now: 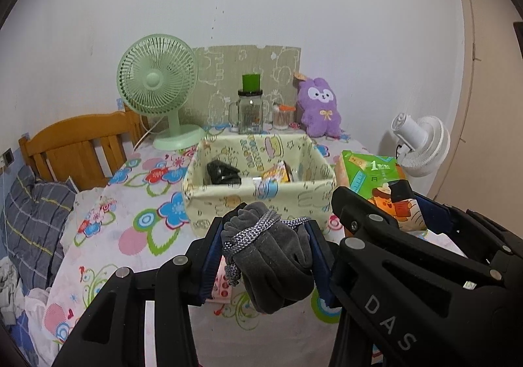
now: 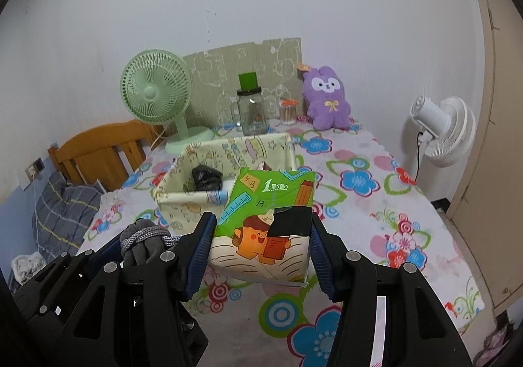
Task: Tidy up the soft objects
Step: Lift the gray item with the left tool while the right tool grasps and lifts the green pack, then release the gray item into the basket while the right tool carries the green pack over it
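My left gripper (image 1: 266,236) is shut on a grey cloth bundle (image 1: 274,262) tied with a grey-white cord, held above the table in front of the fabric basket (image 1: 261,200). My right gripper (image 2: 261,236) is shut on a green tissue pack (image 2: 268,223) with a cartoon print, lifted just right of the basket (image 2: 170,193). The pack (image 1: 376,184) and the right gripper's black body show at the right of the left wrist view. The bundle (image 2: 143,242) shows at the lower left of the right wrist view. Inside the basket lie a black object (image 1: 222,172) and some colourful packs.
A floral tablecloth (image 2: 359,203) covers the table. At the back stand a green fan (image 1: 157,86), a glass jar (image 1: 250,112) with a green cup on it, a cotton-swab pot (image 1: 282,117) and a purple plush (image 1: 320,105). A white fan (image 2: 444,131) is right; a wooden bed frame (image 1: 78,144) left.
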`<action>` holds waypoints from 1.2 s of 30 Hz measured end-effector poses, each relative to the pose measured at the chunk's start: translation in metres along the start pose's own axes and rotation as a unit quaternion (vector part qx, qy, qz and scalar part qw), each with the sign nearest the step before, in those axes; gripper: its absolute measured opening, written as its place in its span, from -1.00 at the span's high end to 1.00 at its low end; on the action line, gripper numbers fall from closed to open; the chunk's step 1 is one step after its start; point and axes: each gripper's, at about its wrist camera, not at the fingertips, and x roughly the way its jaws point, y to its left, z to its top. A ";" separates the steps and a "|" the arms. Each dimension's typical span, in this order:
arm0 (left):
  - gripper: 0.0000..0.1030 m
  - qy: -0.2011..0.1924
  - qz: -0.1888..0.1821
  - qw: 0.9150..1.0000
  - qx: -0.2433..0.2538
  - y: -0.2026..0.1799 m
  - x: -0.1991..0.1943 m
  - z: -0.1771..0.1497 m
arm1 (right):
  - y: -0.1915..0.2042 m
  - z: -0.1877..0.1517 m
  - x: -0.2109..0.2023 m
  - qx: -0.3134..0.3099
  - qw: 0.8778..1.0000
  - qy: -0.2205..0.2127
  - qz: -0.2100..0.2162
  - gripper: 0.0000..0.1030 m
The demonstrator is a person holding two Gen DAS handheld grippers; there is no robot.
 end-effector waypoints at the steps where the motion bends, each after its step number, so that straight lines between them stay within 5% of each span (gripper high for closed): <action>1: 0.03 -0.002 -0.001 1.000 0.001 0.000 -0.001 0.003 | 0.000 0.001 -0.001 0.000 1.000 -0.002 0.000 -0.14; 17: 0.03 -0.024 -0.013 1.000 0.006 0.001 -0.006 0.038 | 0.006 0.039 -0.006 -0.004 1.000 -0.028 0.010 -0.14; 36: 0.03 -0.023 -0.033 0.999 0.003 0.007 0.033 0.067 | 0.004 0.070 0.031 -0.006 1.000 -0.030 0.002 -0.14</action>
